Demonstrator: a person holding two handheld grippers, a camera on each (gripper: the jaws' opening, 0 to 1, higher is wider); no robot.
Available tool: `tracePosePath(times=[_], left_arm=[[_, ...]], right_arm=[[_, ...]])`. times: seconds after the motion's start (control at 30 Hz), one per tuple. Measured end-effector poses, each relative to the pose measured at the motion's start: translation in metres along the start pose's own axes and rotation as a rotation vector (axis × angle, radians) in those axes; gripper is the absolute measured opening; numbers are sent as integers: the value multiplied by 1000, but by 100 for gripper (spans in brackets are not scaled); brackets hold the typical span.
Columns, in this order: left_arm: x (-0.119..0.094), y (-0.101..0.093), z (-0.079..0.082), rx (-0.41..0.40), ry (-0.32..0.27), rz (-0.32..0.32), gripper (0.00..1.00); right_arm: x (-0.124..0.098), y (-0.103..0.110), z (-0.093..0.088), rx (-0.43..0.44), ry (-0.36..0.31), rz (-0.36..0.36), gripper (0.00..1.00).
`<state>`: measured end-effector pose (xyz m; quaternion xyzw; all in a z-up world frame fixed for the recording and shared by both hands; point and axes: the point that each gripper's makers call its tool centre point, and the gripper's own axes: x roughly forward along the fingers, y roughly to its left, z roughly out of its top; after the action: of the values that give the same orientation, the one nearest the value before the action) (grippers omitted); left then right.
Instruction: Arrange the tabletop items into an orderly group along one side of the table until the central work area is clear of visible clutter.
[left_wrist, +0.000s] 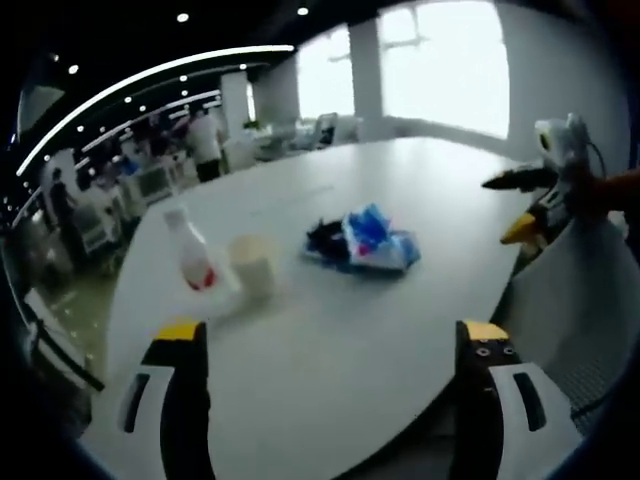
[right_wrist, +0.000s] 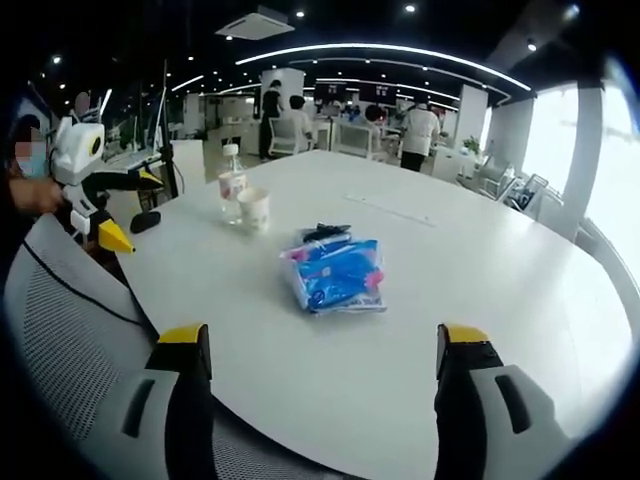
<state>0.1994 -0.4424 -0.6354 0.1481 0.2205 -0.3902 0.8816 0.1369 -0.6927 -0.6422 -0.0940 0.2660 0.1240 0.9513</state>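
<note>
While both sets of fingers sit spread apart and empty, the blue-and-white packet lies near table centre in the right gripper view, a dark item touching it at 12 o'clock. Paper cup and plastic bottle with a red label stand just beside each other at 10 o'clock from the packet. A small black object rests near the table edge at 9 o'clock. Right gripper hangs over the near edge, above a mesh chair back; left gripper shows at 9 o'clock. In the left gripper view, left gripper faces packet, cup, bottle; right gripper is at 3 o'clock. People stand at desks behind.
</note>
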Motion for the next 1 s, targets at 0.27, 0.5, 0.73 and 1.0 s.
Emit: tracePosePath(times=[0.27,0.5,0.73,1.0], left_arm=[[3,-6,-3,0,6,-42,100],[2,-8,1,-7,-11,-50,100],[2,-8,2,9,-15,-48,99],[0,-1,0,13,-8,-22,98]], right_arm=[[-1,-6,1,29,-1,-20,94],[-1,-10,-2,81,33,-24,94],[4,-11,4,100,43,-6,93],[25,1,17,137,31,39,89]])
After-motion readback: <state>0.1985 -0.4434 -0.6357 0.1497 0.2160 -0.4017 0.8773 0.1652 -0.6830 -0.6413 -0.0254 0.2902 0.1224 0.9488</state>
